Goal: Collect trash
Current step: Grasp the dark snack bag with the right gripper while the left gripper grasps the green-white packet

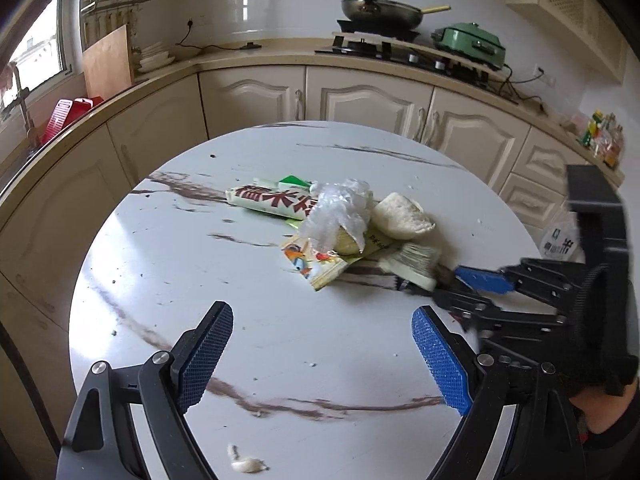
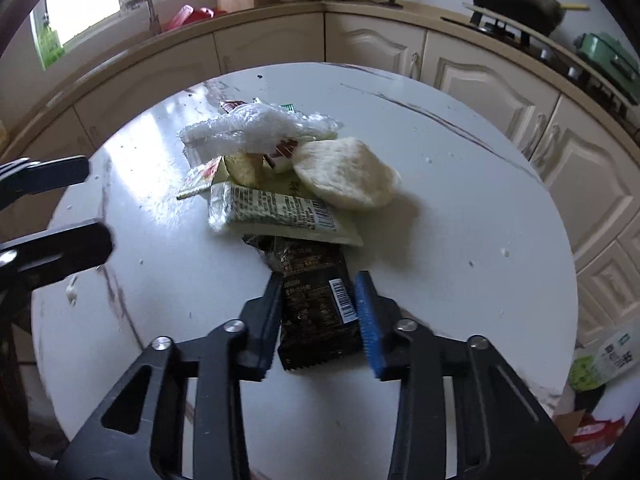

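The right gripper [image 2: 318, 320] had its jaws narrowed on the dark wrapper [image 2: 316, 300], whose far end lay tucked under the pale wrapper [image 2: 276, 212] just beyond it on the worktop [image 2: 460, 240]. The left gripper [image 1: 322, 354] hung wide and empty, the trash pile [image 1: 332, 220] ahead of it. Risk: lifting could drag the pile, sending the bun [image 2: 344, 178] rolling off, since the wrappers overlapped.

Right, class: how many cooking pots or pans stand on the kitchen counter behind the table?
2. A dark pan sits on the hob; a green lidded pot stands just right of it on the same counter. Others may be out of view.
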Motion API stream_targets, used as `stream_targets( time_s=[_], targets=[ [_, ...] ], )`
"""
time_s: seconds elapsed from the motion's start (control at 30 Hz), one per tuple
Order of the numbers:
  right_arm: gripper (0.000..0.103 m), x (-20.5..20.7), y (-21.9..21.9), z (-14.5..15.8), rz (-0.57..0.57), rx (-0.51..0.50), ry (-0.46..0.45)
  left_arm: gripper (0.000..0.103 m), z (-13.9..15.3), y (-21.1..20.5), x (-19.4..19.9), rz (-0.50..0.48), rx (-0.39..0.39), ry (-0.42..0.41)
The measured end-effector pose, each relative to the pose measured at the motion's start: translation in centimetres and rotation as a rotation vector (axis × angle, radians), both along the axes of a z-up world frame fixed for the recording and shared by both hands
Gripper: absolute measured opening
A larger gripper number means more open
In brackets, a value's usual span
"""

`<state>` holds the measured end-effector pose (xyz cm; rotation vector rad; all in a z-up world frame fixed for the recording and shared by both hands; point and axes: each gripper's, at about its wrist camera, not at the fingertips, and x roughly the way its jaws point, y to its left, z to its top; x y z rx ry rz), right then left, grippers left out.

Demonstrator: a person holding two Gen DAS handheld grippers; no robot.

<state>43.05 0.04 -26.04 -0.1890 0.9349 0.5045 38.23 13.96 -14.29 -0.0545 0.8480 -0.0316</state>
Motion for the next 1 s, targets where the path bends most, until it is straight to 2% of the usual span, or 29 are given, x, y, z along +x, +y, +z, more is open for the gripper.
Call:
stream_targets(
  time_s=[0.1,0.33,0.47,0.6,0.8,0.87,1.0],
  targets=[
    [0.025,-1.2,-1.9,0.1,0.022,0.065,0.028,0.088,-0.3,-0.8,0.9,-0.017,-0.006,0.010],
    [0.022,-4.8,-3.5,0.5,0.063,0.119,0.018,0.088,-0.4,-3.7,1.5,-0.066,0.000,0.001],
    [0.022,-6.3,-4.1,1.5,0.076,0.194,-0.004,0.090,0.2,-3.2,1.5,-0.025,-0.073,-0.019],
    [0.021,-7.8,-5.4,2.7,0.077,0.243,-0.016,0.090,-0.1,-3.8,1.3,-0.009,-0.045,-0.020],
    [0.021,-9.4,-8.0,3.0,0.041,0.246,-0.019,0.090,-1.2,-6.1,1.5,-0.010,-0.048,0.021],
    [0.021,-9.9,-9.0,2.8,0.016,0.247,-0.024,0.090,-1.5,-6.6,1.9,-0.006,-0.077,0.023],
    [0.021,-9.1,-11.3,2.6,-0.083,0.223,-0.046,0.090,-2.6,-9.0,4.2,-0.014,-0.051,0.071]
  ],
)
